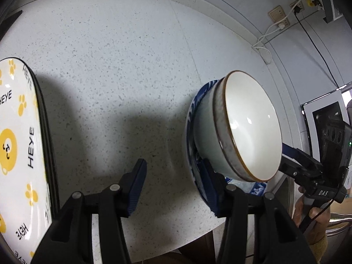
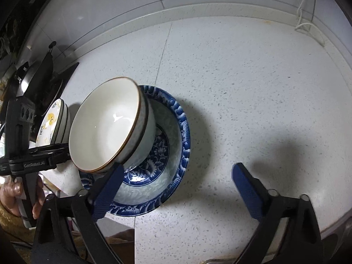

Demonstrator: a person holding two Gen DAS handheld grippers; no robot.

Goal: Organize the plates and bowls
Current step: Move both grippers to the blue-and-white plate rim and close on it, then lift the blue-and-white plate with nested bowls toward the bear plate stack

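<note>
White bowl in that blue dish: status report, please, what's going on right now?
Left gripper open, empty. Right gripper open, empty. White bowl sits tilted in blue patterned dish, right gripper's left finger just in front. Paw-print plates stacked aside; counter unobstructed.

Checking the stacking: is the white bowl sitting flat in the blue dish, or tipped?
Tipped. The white bowl leans inside the blue patterned dish, its brown rim raised on one side, mouth facing sideways.

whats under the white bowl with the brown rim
The white bowl sits tilted inside a blue patterned bowl on the speckled counter. The blue bowl's floral centre shows partly; the rest of its floor is covered by the white bowl.
</note>
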